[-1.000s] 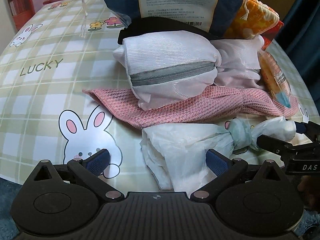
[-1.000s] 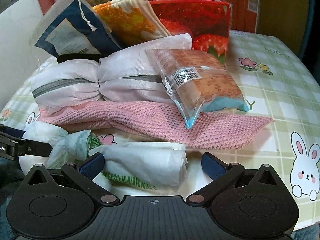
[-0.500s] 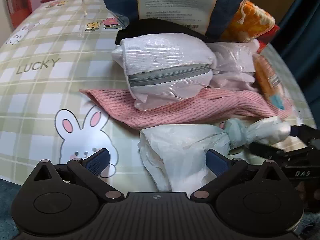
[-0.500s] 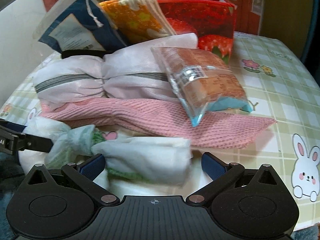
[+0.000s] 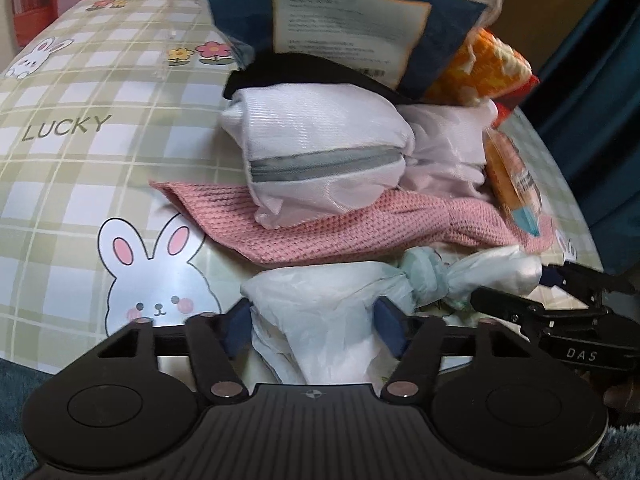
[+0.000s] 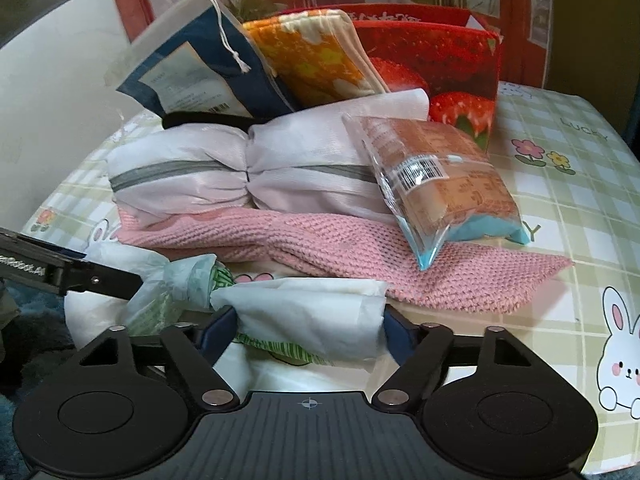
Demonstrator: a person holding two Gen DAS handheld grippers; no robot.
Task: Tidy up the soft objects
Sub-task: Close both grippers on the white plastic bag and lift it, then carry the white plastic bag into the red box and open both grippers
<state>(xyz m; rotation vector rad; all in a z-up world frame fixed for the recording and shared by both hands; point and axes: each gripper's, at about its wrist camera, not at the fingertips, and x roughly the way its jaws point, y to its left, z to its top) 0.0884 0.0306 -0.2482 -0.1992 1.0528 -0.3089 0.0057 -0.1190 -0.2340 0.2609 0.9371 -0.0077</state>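
My knotted bag [image 5: 320,304] lies nearest me at frame bottom; behind it the towel [image 5: 360,232], with the zip pouch [image 5: 320,152] on top.

Dim, warm indoor light, strong fisheye bending toward the edges, black corners, soft motion blur on the blue label pouch [image 5: 352,36] (its print unreadable), faint sheen on the clear packet [image 6: 436,184] right of it.
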